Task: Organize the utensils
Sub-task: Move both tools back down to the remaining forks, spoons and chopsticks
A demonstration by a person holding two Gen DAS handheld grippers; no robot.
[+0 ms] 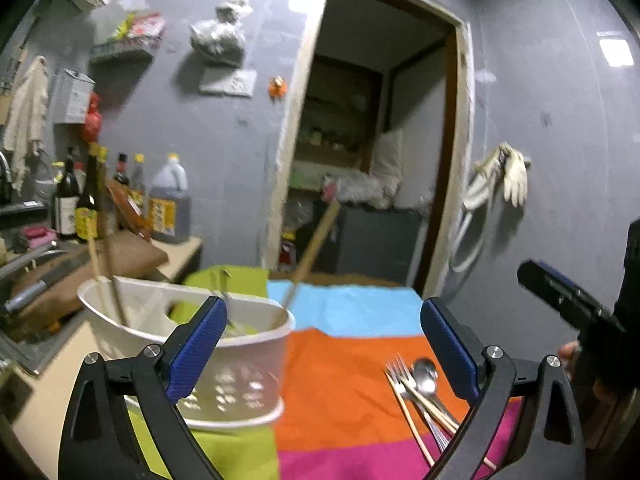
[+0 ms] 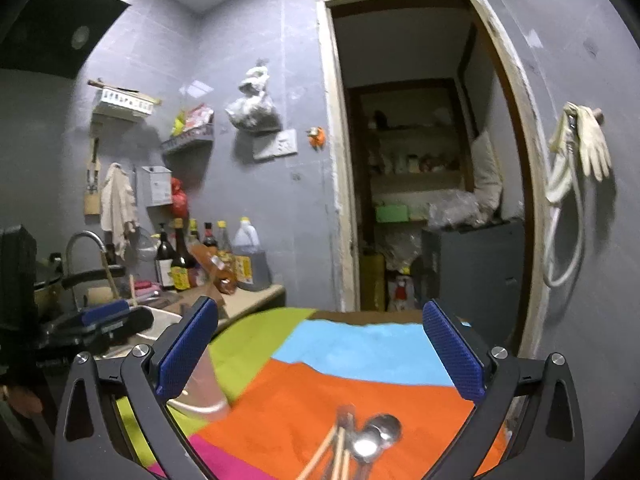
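Two claws, left claw (image 1: 320, 344) and right claw (image 2: 320, 348), both spread wide, nothing between the pads. Loose utensils (image 1: 424, 392) heaped on the orange band of the striped cloth (image 1: 344, 380) over the counter. Only in the left view: white caddy (image 1: 236, 364) on the green stripe, chopsticks (image 1: 106, 280) and a wooden handle (image 1: 316, 248) standing inside. Beyond, sauce bottles (image 2: 208, 256), an open doorway (image 2: 420, 160).

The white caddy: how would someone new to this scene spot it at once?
Start at the striped cloth that covers the table. On its green stripe at the left, near the sink counter, stands the white caddy. It is the only upright container on the cloth, with holes in its wall and chopsticks sticking up from it.
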